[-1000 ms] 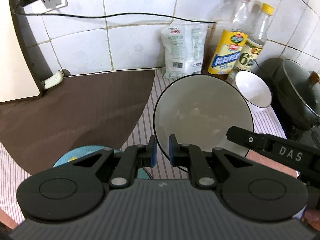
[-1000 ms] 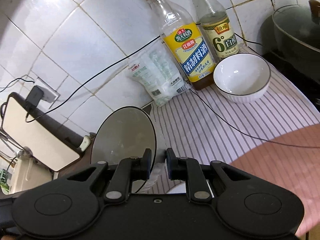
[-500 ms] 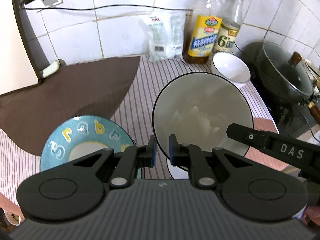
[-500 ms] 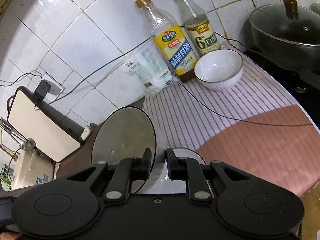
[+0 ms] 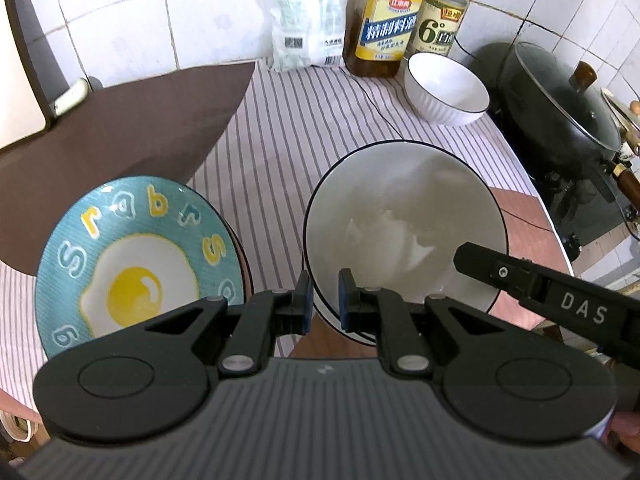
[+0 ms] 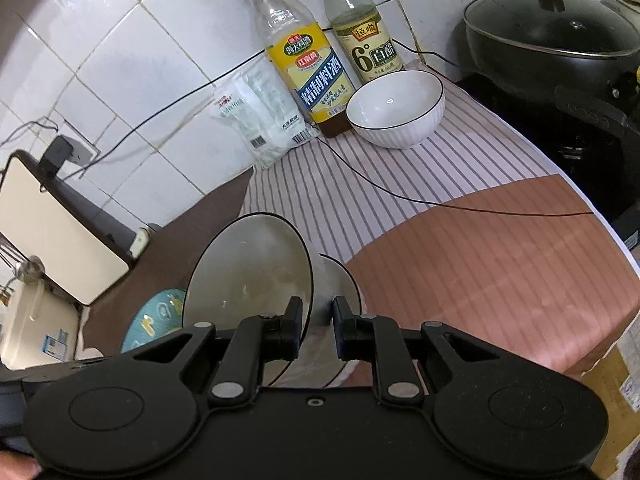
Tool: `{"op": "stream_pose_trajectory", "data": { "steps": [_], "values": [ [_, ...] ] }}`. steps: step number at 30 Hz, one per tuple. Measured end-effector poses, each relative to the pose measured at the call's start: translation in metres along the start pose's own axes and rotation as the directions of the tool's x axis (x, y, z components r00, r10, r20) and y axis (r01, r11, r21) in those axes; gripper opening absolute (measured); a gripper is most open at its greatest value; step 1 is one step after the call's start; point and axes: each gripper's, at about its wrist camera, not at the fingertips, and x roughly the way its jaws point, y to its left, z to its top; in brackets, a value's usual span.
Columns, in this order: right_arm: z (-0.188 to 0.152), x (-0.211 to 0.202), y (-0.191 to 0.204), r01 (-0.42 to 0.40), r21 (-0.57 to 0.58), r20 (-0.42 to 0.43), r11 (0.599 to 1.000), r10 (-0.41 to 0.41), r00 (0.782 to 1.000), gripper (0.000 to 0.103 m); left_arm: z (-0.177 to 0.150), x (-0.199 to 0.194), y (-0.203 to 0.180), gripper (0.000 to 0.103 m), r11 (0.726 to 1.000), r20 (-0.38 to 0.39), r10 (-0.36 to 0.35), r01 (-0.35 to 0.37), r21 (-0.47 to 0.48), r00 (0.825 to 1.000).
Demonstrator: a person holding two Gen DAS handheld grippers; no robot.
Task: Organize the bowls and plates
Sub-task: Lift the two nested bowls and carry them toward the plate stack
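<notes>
Both grippers hold one white dish with a thin black rim (image 5: pixel 404 220), tilted above the striped cloth. My left gripper (image 5: pixel 322 304) is shut on its near rim. My right gripper (image 6: pixel 316 320) is shut on the rim of the same dish (image 6: pixel 248 272), and one of its fingers (image 5: pixel 480 268) reaches in over the dish's right side. A blue plate with a fried-egg picture (image 5: pixel 132 264) lies to the left, partly seen as the blue plate (image 6: pixel 160 316). Another white dish (image 6: pixel 338 280) shows just under the held one. A white ribbed bowl (image 5: pixel 444 88) (image 6: pixel 396 108) stands at the back.
Two bottles (image 5: pixel 388 20) (image 6: pixel 364 40) and a white packet (image 5: pixel 308 20) line the tiled wall. A lidded black wok (image 5: pixel 560 112) sits on the stove at the right. A thin black cable (image 6: pixel 400 196) crosses the cloth. A brown mat (image 5: pixel 120 128) covers the left.
Both grippers have drawn back from the wall with the white dish and sunk a little. The blue plate has come fully into the left wrist view.
</notes>
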Motion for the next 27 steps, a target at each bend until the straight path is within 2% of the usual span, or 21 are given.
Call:
{"op": "stream_pose_trajectory", "data": {
  "steps": [11, 17, 27],
  "values": [
    [-0.012, 0.008, 0.010, 0.060, -0.123, 0.019, 0.991, -0.058, 0.998, 0.020, -0.008, 0.015, 0.006, 0.011, 1.000, -0.037, -0.008, 0.007, -0.017, 0.999],
    [-0.016, 0.014, 0.013, 0.087, -0.185, 0.029, 0.979, -0.083, 0.996, 0.020, -0.007, 0.019, 0.003, 0.011, 1.000, -0.042, 0.017, -0.017, 0.001, 0.999],
    [-0.021, 0.022, 0.025, 0.175, -0.330, 0.093, 0.928, -0.152, 0.984, 0.022, -0.007, 0.021, 0.003, 0.014, 0.999, -0.026, 0.010, -0.011, -0.036, 1.000]
  ]
}}
